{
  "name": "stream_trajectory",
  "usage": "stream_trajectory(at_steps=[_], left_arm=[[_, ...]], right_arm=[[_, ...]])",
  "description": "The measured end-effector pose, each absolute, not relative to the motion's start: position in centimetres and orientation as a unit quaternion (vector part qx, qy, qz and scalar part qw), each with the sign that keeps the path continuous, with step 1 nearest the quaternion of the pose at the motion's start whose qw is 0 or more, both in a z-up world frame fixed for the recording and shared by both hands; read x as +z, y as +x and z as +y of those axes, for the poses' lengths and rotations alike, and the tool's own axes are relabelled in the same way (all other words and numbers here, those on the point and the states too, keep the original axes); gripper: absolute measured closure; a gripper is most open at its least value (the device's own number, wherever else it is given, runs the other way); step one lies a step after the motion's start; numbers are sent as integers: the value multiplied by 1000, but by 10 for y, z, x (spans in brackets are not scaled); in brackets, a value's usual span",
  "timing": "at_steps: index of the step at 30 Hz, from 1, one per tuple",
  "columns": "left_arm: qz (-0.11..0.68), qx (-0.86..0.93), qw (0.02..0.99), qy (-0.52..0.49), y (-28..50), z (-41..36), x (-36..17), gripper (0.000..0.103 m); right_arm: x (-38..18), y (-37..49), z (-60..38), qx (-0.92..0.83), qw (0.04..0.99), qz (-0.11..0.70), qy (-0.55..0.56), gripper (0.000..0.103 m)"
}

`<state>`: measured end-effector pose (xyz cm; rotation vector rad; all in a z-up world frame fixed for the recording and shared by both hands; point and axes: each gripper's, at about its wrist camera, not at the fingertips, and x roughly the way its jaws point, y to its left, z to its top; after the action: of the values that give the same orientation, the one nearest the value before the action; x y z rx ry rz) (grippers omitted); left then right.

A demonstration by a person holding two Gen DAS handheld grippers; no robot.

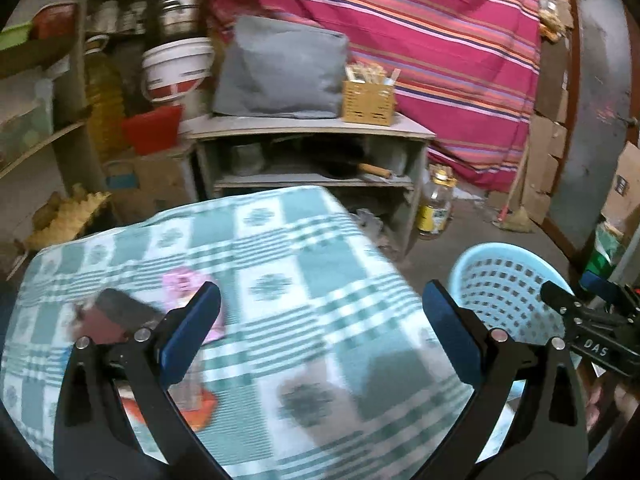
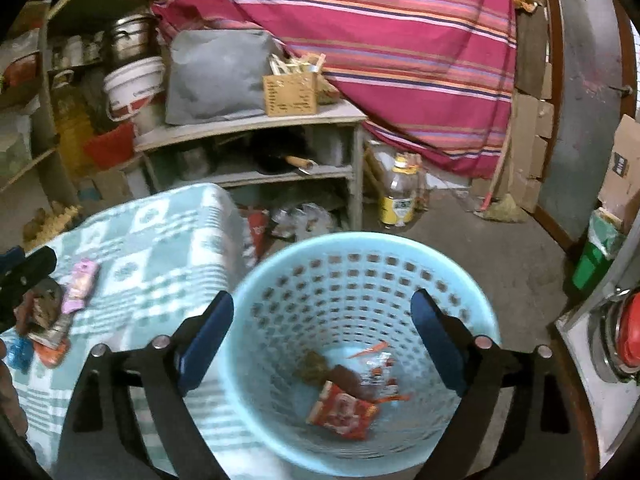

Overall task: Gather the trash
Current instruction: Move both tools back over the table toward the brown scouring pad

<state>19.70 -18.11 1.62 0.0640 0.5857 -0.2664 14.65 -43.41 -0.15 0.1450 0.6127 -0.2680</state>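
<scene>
A light blue perforated basket [image 2: 360, 256] stands on the floor right of a table with a green checked cloth [image 1: 280, 280]. Red and white wrappers [image 2: 344, 412] and a brown scrap lie in its bottom. My right gripper [image 2: 322, 340] is open and empty over the basket's mouth. My left gripper [image 1: 320, 328] is open and empty over the cloth. On the cloth lie a pink wrapper [image 1: 184, 280], a dark brown wrapper [image 1: 116, 312] and an orange wrapper [image 1: 200, 408] beside the left finger. The basket [image 1: 508, 280] and the right gripper [image 1: 592, 320] also show in the left wrist view.
A grey shelf unit [image 1: 312, 136] with a grey bag and a wicker box stands behind the table. A plastic bottle [image 2: 400, 196] stands on the floor. A striped red cloth [image 2: 400, 40] hangs behind. A metal counter edge [image 2: 600, 320] is at the right.
</scene>
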Motion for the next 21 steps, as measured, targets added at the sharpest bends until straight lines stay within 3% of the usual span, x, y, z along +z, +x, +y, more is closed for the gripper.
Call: stream_trajectory(at_steps=[13,21], left_arm=[[310,-43,950,12,212,-31,3,5],[331,-22,943,33,220,17,-20,5]], right_arm=[[-2,169,-342,-79,948,306,43,12],[-21,194,-289,-56,941,333,8,12]])
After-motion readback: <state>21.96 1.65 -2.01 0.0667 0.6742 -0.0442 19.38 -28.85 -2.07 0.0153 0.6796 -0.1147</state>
